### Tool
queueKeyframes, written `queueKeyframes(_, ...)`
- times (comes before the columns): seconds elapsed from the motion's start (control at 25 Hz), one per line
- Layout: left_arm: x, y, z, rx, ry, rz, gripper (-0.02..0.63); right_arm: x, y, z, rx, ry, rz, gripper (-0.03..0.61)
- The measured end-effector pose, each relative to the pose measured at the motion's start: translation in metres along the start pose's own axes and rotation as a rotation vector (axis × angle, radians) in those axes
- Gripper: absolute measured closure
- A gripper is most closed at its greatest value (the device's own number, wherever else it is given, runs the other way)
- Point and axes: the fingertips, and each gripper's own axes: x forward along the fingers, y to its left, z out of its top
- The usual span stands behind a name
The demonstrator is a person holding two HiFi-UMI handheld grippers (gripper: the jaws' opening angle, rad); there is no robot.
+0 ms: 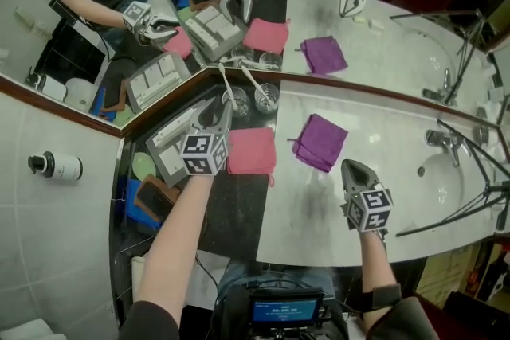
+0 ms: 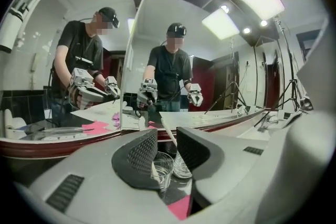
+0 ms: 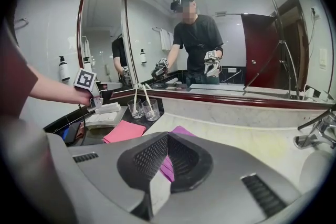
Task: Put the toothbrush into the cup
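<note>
Two clear glass cups stand side by side on the dark counter against the mirror, the left cup (image 1: 236,100) (image 2: 161,168) and the right cup (image 1: 267,97) (image 2: 182,164). A white toothbrush (image 1: 227,84) leans in the left cup, and another toothbrush (image 1: 254,81) (image 2: 168,131) in the right one. My left gripper (image 1: 218,111) (image 2: 167,157) hovers just short of the cups, open, with nothing between its pads. My right gripper (image 1: 351,166) (image 3: 167,165) is shut and empty over the pale marble, near the purple cloth (image 1: 320,141) (image 3: 169,169).
A pink cloth (image 1: 252,150) (image 3: 125,131) lies in front of the cups. A white amenity tray (image 1: 169,146) sits left of it. Faucet (image 1: 440,139) and sink basin (image 1: 458,175) are at the right, crossed by tripod legs (image 1: 446,212). The mirror (image 1: 335,20) rises behind the counter.
</note>
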Motion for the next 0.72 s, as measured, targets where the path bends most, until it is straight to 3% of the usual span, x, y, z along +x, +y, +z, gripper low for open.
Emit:
queueKeyframes(0.2, -0.05, -0.027, 0.019, 0.014, 0.005, -0.027, 0.522, -0.015, 0.005, 0.025, -0.019, -0.044, 0.02, 0.561)
queueKeyframes(0.4, -0.091, -0.046, 0.036, 0.027, 0.0, -0.01, 0.612, -0.03, 0.008, 0.048, -0.046, -0.09, 0.046, 0.561)
queueKeyframes(0.72, -0.147, -0.07, 0.028, -0.008, 0.067, 0.044, 0.612, -0.054, 0.004, 0.065, -0.076, -0.132, 0.068, 0.561)
